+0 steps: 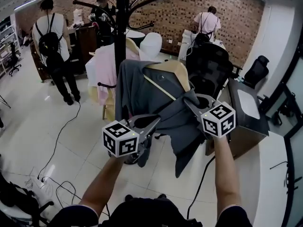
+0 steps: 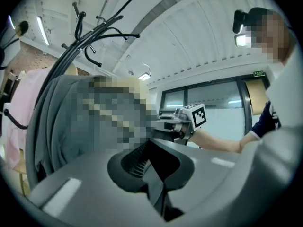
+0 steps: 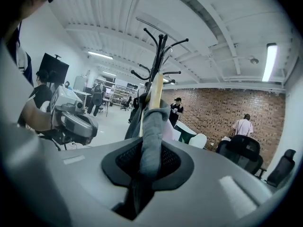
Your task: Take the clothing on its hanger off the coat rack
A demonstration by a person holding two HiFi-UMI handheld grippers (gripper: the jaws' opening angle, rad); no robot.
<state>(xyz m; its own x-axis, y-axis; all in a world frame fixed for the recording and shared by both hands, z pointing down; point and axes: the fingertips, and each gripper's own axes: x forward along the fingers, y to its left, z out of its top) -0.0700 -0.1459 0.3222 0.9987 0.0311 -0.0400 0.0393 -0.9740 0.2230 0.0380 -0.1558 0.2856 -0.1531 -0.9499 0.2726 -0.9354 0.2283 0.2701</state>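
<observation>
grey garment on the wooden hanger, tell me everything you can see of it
The grey fabric garment looks like a soft shirt or jacket draped over a pale wooden hanger, whose shoulder and crossbar show at its open front. It hangs crumpled against the black coat rack pole, its lower part trailing down. The right hand-held gripper is shut on a fold of it near the hanger's end. The hanger's hook cannot be seen.

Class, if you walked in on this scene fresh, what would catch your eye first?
A grey garment on a wooden hanger fills the middle of the head view, beside the black coat rack's pole. The right gripper is shut on a fold of it; people stand by the brick wall behind.
</observation>
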